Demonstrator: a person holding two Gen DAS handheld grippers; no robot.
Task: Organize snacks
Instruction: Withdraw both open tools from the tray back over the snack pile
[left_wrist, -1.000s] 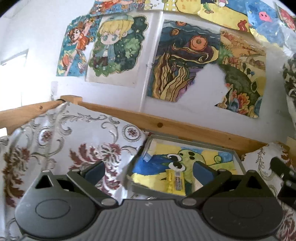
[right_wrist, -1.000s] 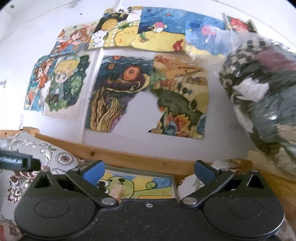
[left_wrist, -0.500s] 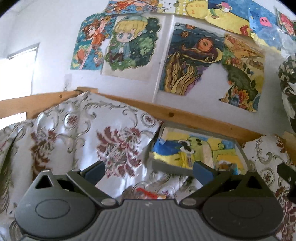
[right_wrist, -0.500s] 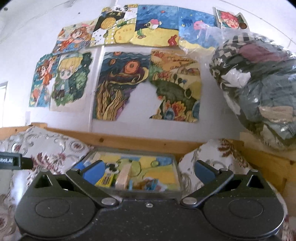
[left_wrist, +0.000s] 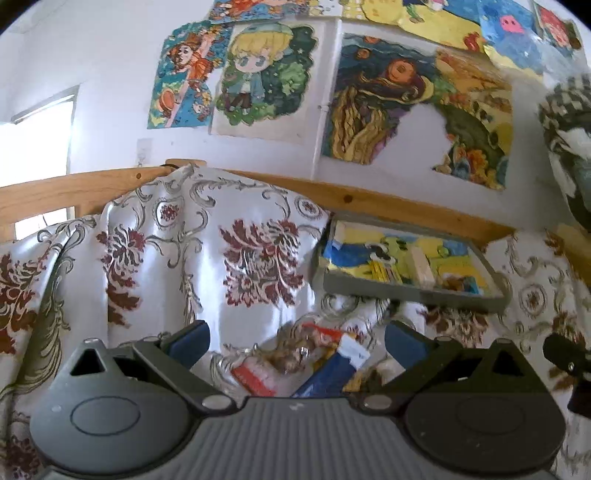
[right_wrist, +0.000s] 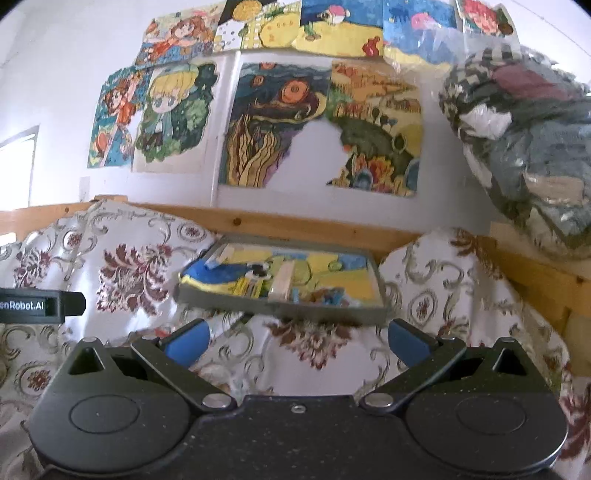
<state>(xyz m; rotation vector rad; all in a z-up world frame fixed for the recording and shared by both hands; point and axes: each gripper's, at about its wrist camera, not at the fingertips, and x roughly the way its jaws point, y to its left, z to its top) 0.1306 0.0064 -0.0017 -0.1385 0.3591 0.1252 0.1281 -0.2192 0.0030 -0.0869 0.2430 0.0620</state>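
While both grippers hang with jaws wide and nothing between them, the view has tipped downward over the last second, and that is the main change. At the bottom centre of the left wrist view, the left gripper (left_wrist: 295, 341) now frames a small heap of snack packets (left_wrist: 295, 363) lying on the floral cloth (left_wrist: 207, 258); a second ago only cloth and the tray showed there. I can pick out a red-and-white wrapper (left_wrist: 255, 378) and a blue wrapper (left_wrist: 327, 373) just beside it, with something brownish between, but the pile is blurred and partly cut off by the gripper body, so the count and kinds are unclear. My reading is that the left gripper is lining up on this heap for the next pick.

In the right wrist view, the right gripper (right_wrist: 297, 343) sits over bare cloth at lower centre; no loose packet shows between its fingers. At the left edge of that frame the tip of the other gripper pokes in.

Farther back, in the middle of both views, the grey tray (left_wrist: 410, 293) rests on the cloth against the wooden rail (left_wrist: 388, 206). A few snacks already lie in it, a yellow packet (left_wrist: 386, 271) and a pale bar (left_wrist: 419, 264) among them, hard to name against its painted lining. Beyond, drawings (left_wrist: 258, 70) cover the wall, and a clear bag of clothes (right_wrist: 528, 147) fills the right wrist view's upper right.
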